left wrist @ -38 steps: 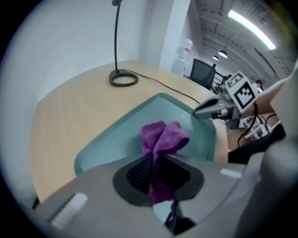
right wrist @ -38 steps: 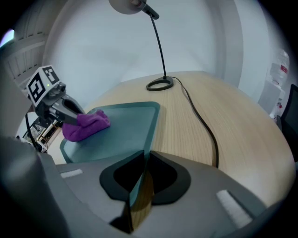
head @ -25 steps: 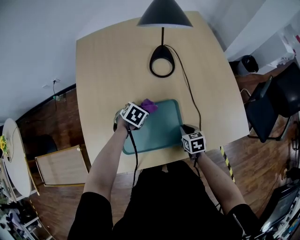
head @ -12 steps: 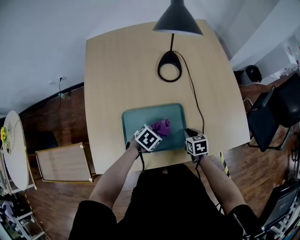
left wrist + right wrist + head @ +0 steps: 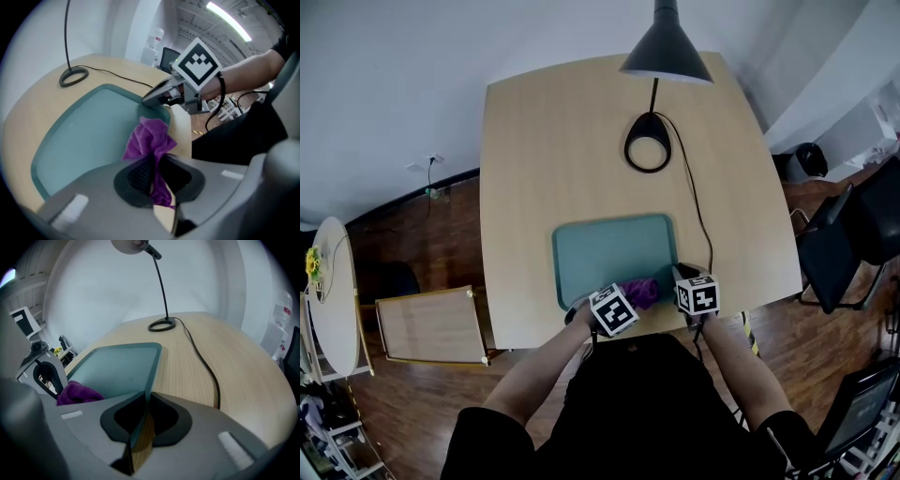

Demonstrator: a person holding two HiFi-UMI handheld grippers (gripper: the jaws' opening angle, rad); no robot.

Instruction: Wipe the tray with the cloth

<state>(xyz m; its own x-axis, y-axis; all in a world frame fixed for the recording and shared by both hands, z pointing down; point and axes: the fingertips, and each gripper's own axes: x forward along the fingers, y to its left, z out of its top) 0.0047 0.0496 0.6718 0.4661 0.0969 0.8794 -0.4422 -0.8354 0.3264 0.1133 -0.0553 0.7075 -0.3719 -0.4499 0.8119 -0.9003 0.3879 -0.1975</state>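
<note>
Pinching the cloth (image 5: 150, 138) at the tray's (image 5: 84, 133) near edge, your left gripper (image 5: 156, 174) faces bare tray — right gripper (image 5: 143, 420) clamps the rim.

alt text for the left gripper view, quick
The left gripper pinches a purple cloth over a corner of a teal tray on a wooden table. Just beyond, the right gripper clamps the tray's rim; a lamp base sits farther back.

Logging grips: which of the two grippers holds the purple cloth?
The left gripper, its jaws shut on the purple cloth. The right gripper instead pinches the rim of the teal tray.
</note>
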